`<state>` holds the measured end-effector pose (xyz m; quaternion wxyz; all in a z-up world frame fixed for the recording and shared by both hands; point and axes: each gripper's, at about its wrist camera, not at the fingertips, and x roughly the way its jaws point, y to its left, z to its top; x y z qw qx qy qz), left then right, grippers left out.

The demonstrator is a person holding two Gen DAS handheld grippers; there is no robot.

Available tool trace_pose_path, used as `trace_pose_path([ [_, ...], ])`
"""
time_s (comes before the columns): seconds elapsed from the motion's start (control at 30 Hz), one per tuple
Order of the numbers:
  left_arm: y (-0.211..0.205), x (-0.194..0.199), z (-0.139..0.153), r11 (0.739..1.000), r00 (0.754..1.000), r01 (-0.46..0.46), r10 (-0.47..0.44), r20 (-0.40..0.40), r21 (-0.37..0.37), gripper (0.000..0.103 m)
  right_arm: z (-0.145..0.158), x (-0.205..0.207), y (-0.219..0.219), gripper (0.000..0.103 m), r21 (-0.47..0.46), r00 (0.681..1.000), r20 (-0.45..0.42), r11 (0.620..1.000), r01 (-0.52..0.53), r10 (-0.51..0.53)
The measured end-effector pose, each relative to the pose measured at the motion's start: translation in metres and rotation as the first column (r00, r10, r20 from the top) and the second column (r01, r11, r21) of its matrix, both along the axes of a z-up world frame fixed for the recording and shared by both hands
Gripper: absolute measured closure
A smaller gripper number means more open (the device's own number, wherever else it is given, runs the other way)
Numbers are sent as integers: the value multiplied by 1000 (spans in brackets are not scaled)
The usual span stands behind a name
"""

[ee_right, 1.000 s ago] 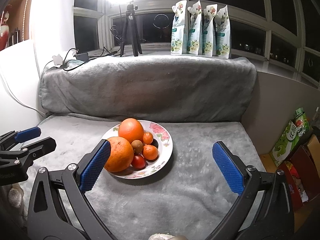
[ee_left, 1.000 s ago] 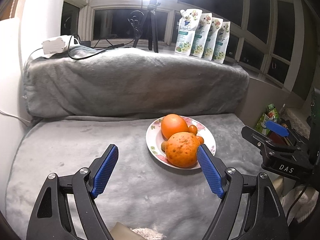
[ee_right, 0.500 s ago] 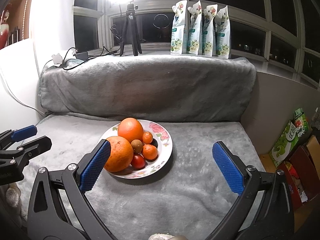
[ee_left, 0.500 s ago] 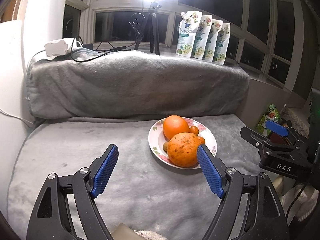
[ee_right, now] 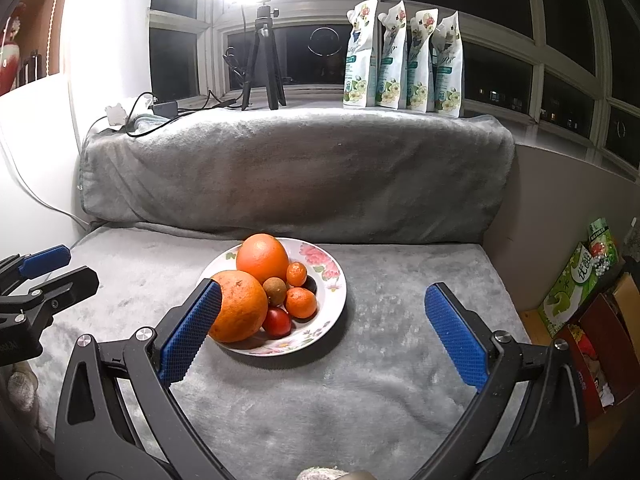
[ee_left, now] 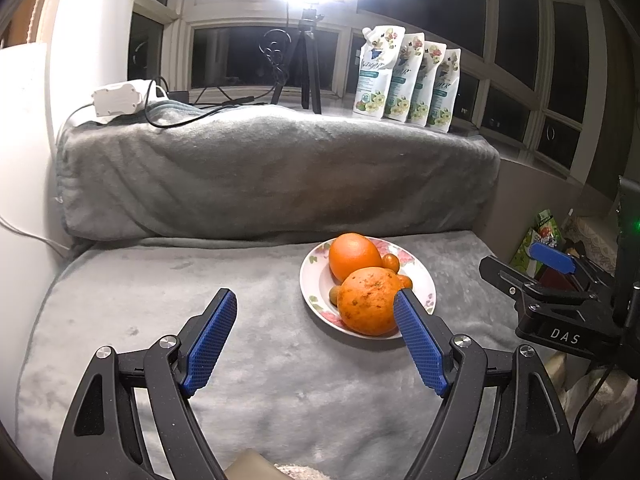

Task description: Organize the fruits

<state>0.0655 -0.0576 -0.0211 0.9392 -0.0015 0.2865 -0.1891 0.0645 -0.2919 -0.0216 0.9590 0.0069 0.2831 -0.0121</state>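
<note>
A flowered white plate (ee_right: 334, 280) sits on the grey blanket and holds two big oranges, the far one (ee_right: 262, 258) smooth and the near one (ee_right: 240, 306) speckled. Beside them lie two small mandarins (ee_right: 301, 302), a brown kiwi-like fruit (ee_right: 275, 291) and a red tomato (ee_right: 277, 320). My right gripper (ee_right: 323, 287) hovers open in front of the plate, its left pad overlapping the near orange in the picture. My left gripper (ee_left: 313, 295) is open too, left of the plate (ee_left: 316, 280), holding nothing. From the left wrist view the near orange (ee_left: 370, 306) hides most small fruit.
A rolled grey blanket (ee_right: 296, 176) forms a wall behind the plate. On the sill stand a tripod (ee_right: 262, 60) under a bright lamp, a power strip with cables (ee_left: 118, 98) and several pouches (ee_right: 404, 56). Cartons (ee_right: 576, 280) sit below the blanket's right edge.
</note>
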Motion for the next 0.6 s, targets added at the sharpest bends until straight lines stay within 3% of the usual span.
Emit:
trace_pose_path([
  [0.6, 5, 2, -1, 1000, 1000, -10, 10, -3, 9, 22, -5, 8, 3, 0, -12, 1000, -19, 1000, -12, 12],
])
